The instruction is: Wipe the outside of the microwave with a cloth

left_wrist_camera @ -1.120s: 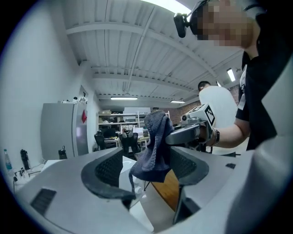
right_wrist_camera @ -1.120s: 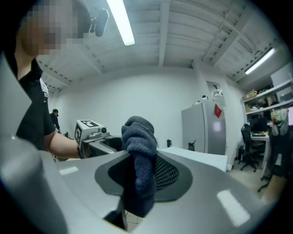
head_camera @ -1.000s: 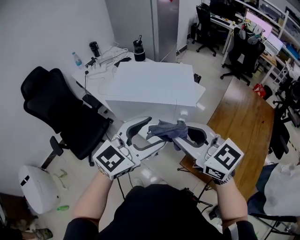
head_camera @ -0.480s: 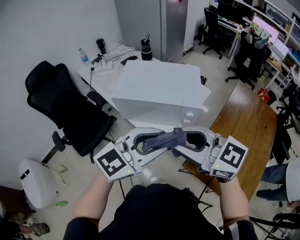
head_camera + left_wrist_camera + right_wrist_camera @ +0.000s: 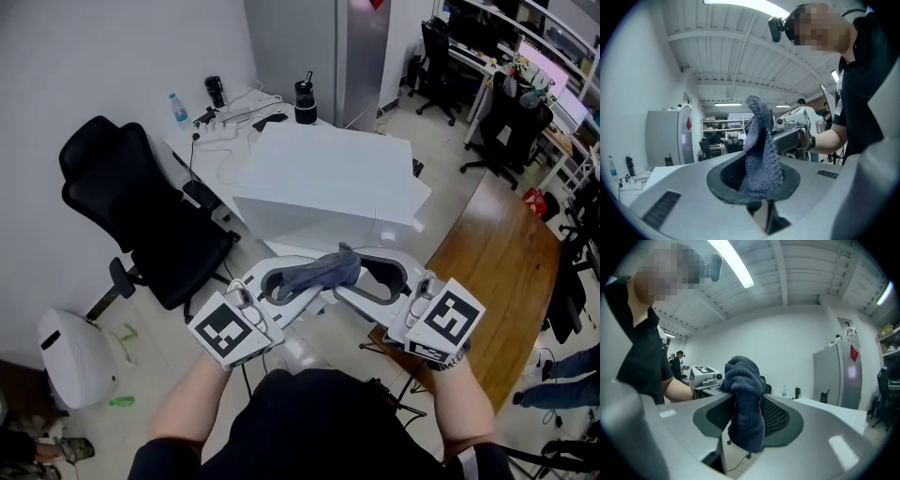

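Observation:
The white microwave (image 5: 328, 178) stands on a table just beyond both grippers. In front of it a grey-blue cloth (image 5: 314, 274) hangs in the air between the two. My left gripper (image 5: 325, 279) has just been closing and its jaws are pinched on the cloth (image 5: 759, 154). The jaws of my right gripper (image 5: 349, 274) have just been opening; the other end of the cloth (image 5: 745, 399) still lies between them, with a gap beside it. Both grippers point level at each other, tips almost meeting.
A black office chair (image 5: 141, 206) stands left of the microwave. Behind it is a white table (image 5: 225, 117) with bottles and cables, and a grey cabinet (image 5: 361, 47). A wooden tabletop (image 5: 487, 272) lies at right, a white bin (image 5: 70, 361) on the floor at left.
The left jaws stood wide beside the cloth and have closed onto it. The right jaws have spread apart. Both grippers drifted slightly while staying tip to tip.

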Tool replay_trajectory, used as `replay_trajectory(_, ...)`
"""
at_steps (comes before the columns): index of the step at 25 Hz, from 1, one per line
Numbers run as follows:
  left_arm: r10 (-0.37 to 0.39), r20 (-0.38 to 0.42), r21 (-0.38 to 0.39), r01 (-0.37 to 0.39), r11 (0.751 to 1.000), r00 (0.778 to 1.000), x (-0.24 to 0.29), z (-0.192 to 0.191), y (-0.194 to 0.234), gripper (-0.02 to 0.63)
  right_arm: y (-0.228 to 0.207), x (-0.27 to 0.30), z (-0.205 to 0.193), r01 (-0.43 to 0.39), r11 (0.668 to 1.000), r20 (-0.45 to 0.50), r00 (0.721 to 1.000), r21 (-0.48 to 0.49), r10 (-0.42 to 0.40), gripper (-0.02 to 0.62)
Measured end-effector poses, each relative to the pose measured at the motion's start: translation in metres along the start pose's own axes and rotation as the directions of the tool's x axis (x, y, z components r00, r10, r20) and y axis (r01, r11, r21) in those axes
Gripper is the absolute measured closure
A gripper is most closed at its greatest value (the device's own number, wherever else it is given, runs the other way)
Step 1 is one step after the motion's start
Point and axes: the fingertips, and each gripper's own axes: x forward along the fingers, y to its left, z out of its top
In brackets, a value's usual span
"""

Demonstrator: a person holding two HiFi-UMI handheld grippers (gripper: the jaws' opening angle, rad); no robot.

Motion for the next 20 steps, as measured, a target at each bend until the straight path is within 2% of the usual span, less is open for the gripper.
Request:
replay_trajectory(4, 0.117, -0.003, -0.006, -0.117, 0.993, 0.993, -0.014, -0.005, 0.023, 0.549, -0.007, 0.004, -0.002, 0.022, 1.0, -0.006, 1.0, -0.012, -0.022, 0.414)
replay_trajectory(8, 0.244, -0.02, -0.005, -0.244, 0.97, 0.97, -0.035, -0.016, 0.05, 0.549, -0.022, 0.007, 0.0, 0.087, 0.996, 0.014, 0.996, -0.009, -0.087, 0.435)
replay_trajectory(11, 0.329, -0.012, 0.012, -0.329, 0.944, 0.944, -0.052, -0.026, 0.072, 0.549, -0.034, 0.011, 0.002, 0.156, 0.988, 0.027, 0.988, -0.012, -0.155, 0.491)
replay_trajectory(16, 0.444, -0.056, 0.032, -0.442, 0.896, 0.894, -0.078, -0.049, 0.106, 0.549, -0.05, 0.026, 0.002, 0.234, 0.972, 0.03, 0.972, -0.024, -0.234, 0.589)
replay_trajectory(20, 0.512, -0.09, 0.028, -0.512, 0.859, 0.854, -0.1, -0.07, 0.135, 0.549, -0.059, 0.043, 0.003, 0.258, 0.966, 0.034, 0.966, -0.025, -0.257, 0.594)
